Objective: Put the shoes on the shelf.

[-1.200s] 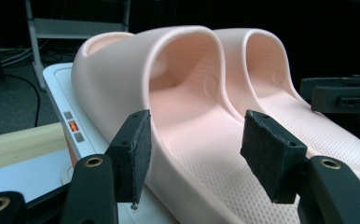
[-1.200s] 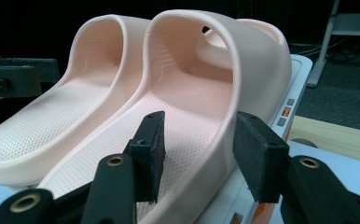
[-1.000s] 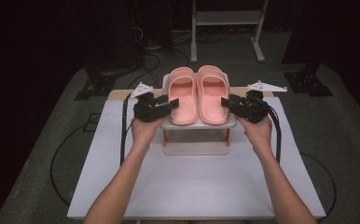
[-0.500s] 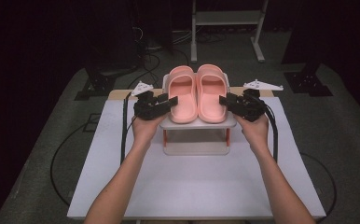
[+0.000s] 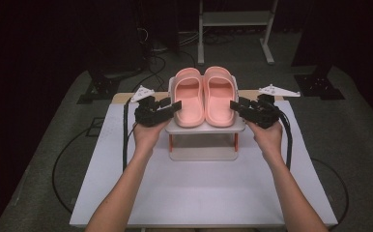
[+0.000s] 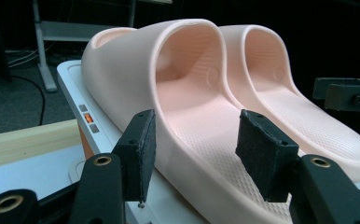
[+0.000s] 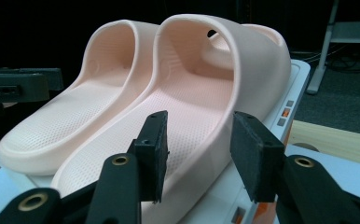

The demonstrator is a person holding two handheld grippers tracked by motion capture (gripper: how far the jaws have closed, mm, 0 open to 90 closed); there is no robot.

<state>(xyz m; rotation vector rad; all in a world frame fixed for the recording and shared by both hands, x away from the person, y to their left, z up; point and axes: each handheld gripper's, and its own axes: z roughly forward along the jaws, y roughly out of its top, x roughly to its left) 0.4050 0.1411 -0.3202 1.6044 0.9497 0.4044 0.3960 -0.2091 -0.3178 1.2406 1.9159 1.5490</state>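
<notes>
Two pink slippers, the left slipper (image 5: 188, 97) and the right slipper (image 5: 219, 96), are set side by side on a small white stand (image 5: 205, 128) mid-table. The left gripper (image 5: 173, 106) and right gripper (image 5: 235, 106) are held spread, each straddling the outer wall of its nearer slipper (seemingly so both can be pinched at once); nothing is gripped yet.

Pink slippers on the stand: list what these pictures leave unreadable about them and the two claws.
- Soles of the pink slippers: hidden in all views by the white stand under them.
- Left claw: jaws straddle the left slipper's outer wall; pad contact is unclear at this angle.
- Right claw: same for the right slipper.
- Stand's small labels: too small to read.
</notes>
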